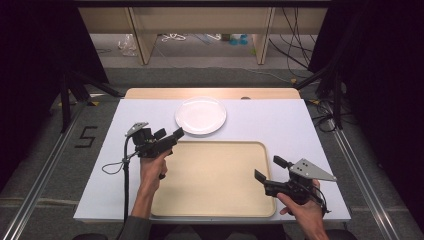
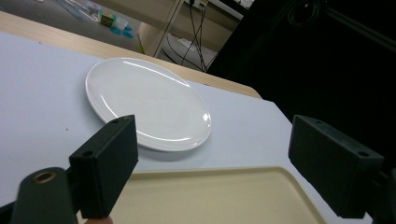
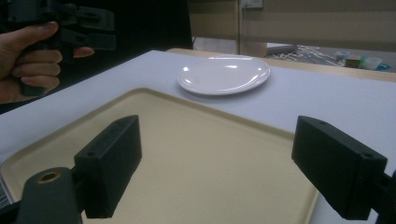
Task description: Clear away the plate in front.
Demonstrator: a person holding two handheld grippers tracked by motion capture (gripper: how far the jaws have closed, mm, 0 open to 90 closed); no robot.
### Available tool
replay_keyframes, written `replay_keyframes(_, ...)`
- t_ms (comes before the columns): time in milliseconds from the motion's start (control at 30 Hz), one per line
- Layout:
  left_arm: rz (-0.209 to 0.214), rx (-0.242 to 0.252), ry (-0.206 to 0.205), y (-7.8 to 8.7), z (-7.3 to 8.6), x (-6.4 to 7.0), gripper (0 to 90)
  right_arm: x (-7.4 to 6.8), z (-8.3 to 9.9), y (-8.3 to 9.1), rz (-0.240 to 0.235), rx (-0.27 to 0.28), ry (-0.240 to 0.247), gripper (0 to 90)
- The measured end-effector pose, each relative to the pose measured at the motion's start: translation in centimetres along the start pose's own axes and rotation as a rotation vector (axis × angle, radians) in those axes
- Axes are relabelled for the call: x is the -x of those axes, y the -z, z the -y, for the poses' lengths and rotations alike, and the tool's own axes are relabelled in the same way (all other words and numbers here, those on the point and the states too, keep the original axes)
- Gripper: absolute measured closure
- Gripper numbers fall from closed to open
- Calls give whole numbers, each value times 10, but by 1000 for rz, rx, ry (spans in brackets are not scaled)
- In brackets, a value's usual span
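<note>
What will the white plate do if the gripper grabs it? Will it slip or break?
The white plate looks glossy, with light streaks on it, so it may slip between the jaws. It seems stiff and probably breakable, like ceramic. It lies flat and shallow on the table, so it should slide, not tip, when the open left gripper pushes it.

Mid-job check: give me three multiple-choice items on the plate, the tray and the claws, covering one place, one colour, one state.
1. Where is the white plate?
A. on the tray
B. on the table beyond the tray
C. in the left claw

2. What colour is the tray?
A. beige
B. blue
C. black

3. How does the left claw stand?
A. shut on the plate
B. shut, empty
C. open, empty

Key: 1 B, the plate lies past the tray's far rim. 2 A, its surface is plainly beige. 3 C, its jaws stand wide apart with nothing between.
</note>
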State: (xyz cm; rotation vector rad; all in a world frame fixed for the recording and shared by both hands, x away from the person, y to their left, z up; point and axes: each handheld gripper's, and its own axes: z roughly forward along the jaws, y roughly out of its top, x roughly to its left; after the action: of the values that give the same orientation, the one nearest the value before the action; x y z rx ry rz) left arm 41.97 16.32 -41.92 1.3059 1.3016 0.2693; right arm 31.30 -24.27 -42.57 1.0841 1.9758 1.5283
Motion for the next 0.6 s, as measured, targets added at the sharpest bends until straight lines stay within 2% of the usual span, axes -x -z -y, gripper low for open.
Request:
replay_keyframes(33,0,0,0,0,0,0,154,0,0,0,0,0,0,168)
replay_keyframes(67,3,-14,24,-9,-5,-4,154,0,0,0,8,4,6,168)
replay_keyframes(133,3,-17,30,-12,-7,-4,154,-1,0,0,3,-1,2,168)
replay_keyframes(200,12,-38,65,-22,-12,-7,154,-1,1,-2,-8,21,-7,168)
replay_keyframes(267,15,-52,94,-31,-18,-10,154,0,1,-1,-10,15,-12,168)
replay_keyframes(300,15,-52,94,-31,-18,-10,154,0,1,-1,-10,17,-12,168)
replay_keyframes(333,21,-57,113,-37,-21,-12,154,0,1,-1,-10,17,-12,168)
replay_keyframes(367,18,-67,111,-44,-24,-15,154,1,0,0,2,9,0,169)
replay_keyframes(433,21,-77,138,-55,-28,-21,155,1,0,0,-2,12,-6,168)
replay_keyframes(567,-10,-86,172,-72,-32,-28,155,1,0,0,-1,17,6,168)
replay_keyframes(600,9,-82,201,-77,-30,-31,156,1,0,0,-5,14,0,168)
